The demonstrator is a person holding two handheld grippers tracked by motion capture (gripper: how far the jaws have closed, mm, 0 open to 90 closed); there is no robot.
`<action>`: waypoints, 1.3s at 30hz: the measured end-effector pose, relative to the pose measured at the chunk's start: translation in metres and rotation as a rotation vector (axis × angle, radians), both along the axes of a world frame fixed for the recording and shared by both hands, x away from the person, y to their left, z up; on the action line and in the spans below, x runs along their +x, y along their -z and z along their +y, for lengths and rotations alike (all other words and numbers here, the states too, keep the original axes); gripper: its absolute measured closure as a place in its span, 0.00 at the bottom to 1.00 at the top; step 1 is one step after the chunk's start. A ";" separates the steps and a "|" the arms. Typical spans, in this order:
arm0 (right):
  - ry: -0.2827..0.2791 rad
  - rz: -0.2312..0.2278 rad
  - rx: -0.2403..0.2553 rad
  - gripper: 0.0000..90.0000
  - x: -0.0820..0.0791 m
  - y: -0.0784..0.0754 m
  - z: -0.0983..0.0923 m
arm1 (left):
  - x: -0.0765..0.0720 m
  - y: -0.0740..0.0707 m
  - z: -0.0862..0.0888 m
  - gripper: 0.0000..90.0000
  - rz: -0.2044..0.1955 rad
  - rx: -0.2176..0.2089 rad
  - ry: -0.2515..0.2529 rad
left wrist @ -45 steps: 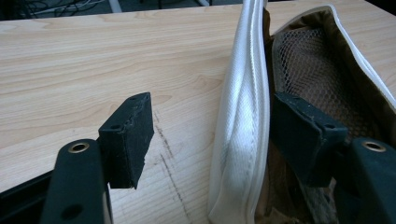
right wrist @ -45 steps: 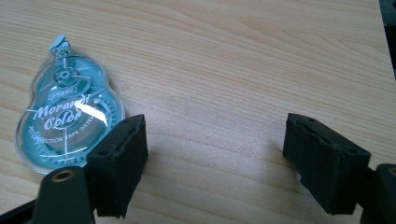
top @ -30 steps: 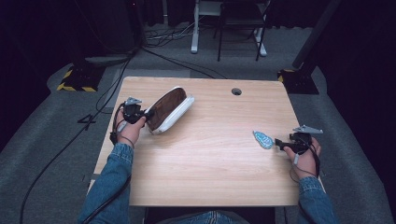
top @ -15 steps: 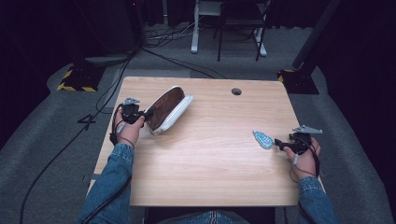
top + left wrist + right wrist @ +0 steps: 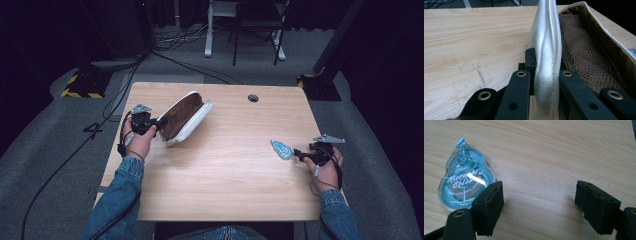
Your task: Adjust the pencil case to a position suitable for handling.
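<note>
Two tools | left tool point(image 5: 159, 121) clamped on white pouch point(image 5: 184, 117) rim, pouch tilted off surface point(image 5: 230, 170) | right tool point(image 5: 537, 202) wide, beside "Morandi Color" correction tape point(image 5: 464, 185)

We read "Morandi Color" and "correction tape" on the correction tape dispenser point(image 5: 465, 182); a "4" marked the floor point(image 5: 93, 130).
</note>
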State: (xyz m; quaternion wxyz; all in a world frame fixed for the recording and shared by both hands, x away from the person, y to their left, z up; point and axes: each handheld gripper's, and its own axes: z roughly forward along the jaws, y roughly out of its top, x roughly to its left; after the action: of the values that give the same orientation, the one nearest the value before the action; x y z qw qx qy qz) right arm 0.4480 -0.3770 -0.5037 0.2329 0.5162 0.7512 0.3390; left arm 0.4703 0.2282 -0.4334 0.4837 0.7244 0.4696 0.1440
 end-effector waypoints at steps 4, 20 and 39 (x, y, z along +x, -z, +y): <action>-0.002 0.002 0.000 0.26 0.000 0.000 0.000 | -0.008 -0.009 -0.010 0.94 -0.012 -0.008 0.046; -0.008 0.001 0.001 0.26 -0.001 0.000 0.001 | -0.043 -0.028 -0.043 0.94 -0.039 -0.007 0.214; -0.018 0.001 0.000 0.26 -0.001 0.000 0.002 | -0.079 -0.026 -0.073 0.94 -0.040 0.012 0.364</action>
State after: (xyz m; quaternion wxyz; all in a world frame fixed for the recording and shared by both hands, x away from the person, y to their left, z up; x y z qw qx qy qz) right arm 0.4469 -0.3753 -0.5037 0.2294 0.5097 0.7558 0.3410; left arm 0.3916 0.1548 -0.4072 0.5069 0.7972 0.3201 0.0711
